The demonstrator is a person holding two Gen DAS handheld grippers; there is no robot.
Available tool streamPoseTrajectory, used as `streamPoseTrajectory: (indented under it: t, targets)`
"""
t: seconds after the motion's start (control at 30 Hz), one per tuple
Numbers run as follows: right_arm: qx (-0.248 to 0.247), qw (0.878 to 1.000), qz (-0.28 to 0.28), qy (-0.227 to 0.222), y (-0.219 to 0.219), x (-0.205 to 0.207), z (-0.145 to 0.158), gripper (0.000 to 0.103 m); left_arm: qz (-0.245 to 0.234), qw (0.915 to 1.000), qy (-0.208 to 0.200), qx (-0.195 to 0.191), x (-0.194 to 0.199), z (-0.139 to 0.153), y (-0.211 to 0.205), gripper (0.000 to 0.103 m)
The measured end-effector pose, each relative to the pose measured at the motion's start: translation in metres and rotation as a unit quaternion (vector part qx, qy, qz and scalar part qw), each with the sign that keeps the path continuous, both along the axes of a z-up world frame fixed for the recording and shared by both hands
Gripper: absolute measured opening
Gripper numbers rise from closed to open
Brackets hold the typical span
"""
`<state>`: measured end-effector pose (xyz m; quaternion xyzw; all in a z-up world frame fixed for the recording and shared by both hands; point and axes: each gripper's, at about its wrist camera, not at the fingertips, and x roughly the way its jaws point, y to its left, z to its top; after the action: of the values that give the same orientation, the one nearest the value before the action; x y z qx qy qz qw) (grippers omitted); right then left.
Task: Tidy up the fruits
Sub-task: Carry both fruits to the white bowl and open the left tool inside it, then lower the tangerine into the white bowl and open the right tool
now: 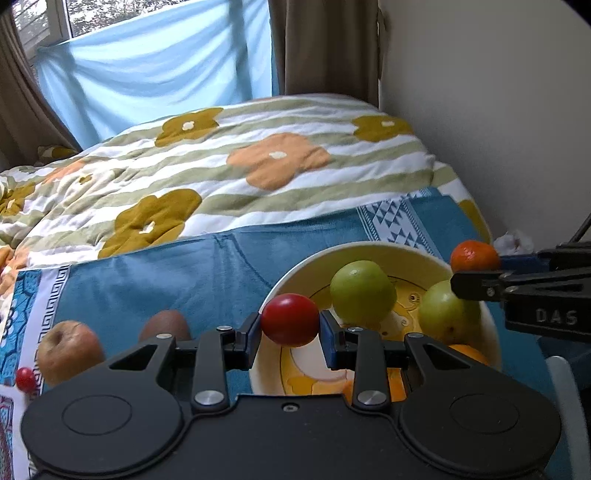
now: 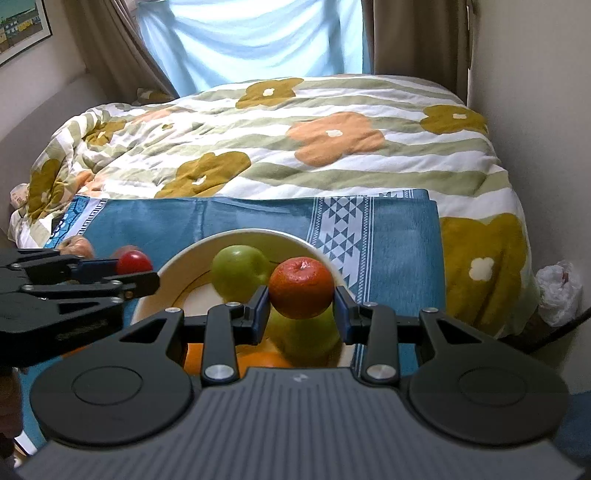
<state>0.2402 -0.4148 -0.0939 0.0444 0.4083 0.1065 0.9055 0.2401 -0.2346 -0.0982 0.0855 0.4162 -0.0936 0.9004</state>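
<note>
Home bedroom: bed with floral quilt [image 2: 295, 147], curtained window [image 1: 147, 74], framed picture [image 2: 22, 26].

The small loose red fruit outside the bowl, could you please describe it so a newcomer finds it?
Start at the blue patterned cloth on the bed. Near its left border lies a brownish apple; the tiny glossy red fruit sits left of it, far smaller.

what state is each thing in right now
left hand-held gripper: shut on red fruit
right hand-held gripper: shut on orange
bowl: upright, holding two green apples
brown apple: loose on the blue cloth
</note>
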Motion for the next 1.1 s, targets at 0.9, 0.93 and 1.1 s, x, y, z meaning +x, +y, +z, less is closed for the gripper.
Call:
streamPoseTrajectory:
  t: [0.9,0.93,1.1]
  targets:
    - [0.003,0.999,0.045,-0.005,0.01,0.032,-0.012,0.051,0.023,0.9997,-0.007,-0.008,-0.027,0.012,0.021,0.076]
    - [0.002,0.999,0.047,-0.005,0.011,0.034,-0.014,0.051,0.024,0.9996,-0.009,-0.008,-0.028,0.013,0.022,0.076]
    - [0.003,0.999,0.052,0.0,0.012,0.038,-0.02,0.051,0.034,0.9994,-0.009,-0.005,-0.029,0.01,0.026,0.076]
